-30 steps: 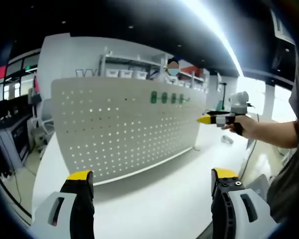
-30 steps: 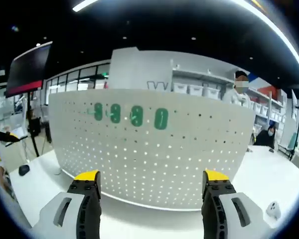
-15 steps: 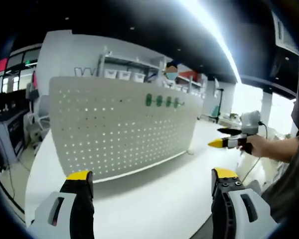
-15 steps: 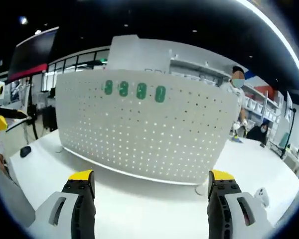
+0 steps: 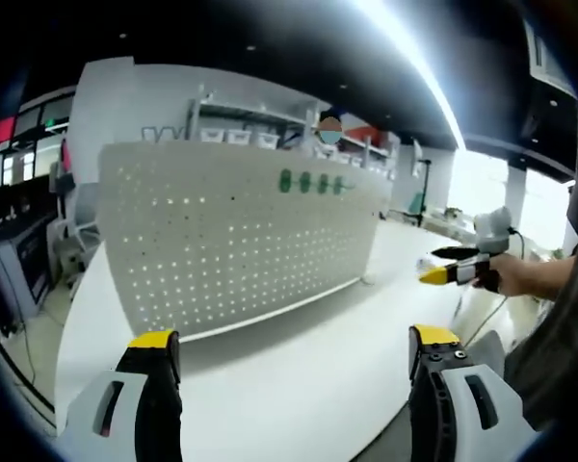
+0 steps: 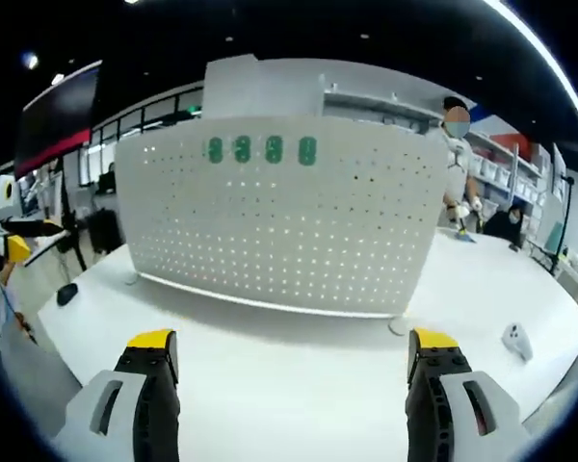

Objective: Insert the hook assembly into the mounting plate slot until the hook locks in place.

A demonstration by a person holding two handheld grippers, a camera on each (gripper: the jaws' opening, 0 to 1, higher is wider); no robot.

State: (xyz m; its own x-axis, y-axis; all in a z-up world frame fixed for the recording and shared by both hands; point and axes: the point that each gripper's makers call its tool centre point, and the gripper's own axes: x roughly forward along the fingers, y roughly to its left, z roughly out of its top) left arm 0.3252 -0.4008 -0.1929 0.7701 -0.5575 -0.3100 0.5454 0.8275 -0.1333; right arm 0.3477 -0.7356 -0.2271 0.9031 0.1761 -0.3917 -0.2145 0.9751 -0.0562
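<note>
A white perforated mounting plate point(image 5: 231, 231) point(image 6: 279, 221) stands upright on a white table point(image 5: 299, 375) point(image 6: 289, 375). Several green hooks point(image 5: 311, 182) point(image 6: 260, 150) hang in a row near its top edge. My left gripper point(image 5: 289, 361) is open and holds nothing, well short of the plate. My right gripper point(image 6: 291, 361) is also open and holds nothing. In the left gripper view the right gripper point(image 5: 451, 266) shows at the right, held in a hand point(image 5: 525, 274), its yellow tips parted. In the right gripper view the left gripper point(image 6: 14, 241) shows at the left edge.
A small white object point(image 6: 516, 339) lies on the table at the right. A dark mouse-like item point(image 6: 66, 294) lies at the table's left. Shelves with bins point(image 5: 260, 130) and a person point(image 6: 458, 168) stand behind the plate. Desks and monitors point(image 5: 19, 250) are on the left.
Both cameras have pulled back from the plate, which now looks smaller with more table in front. The right gripper has dropped lower and moved rightward in the left gripper view.
</note>
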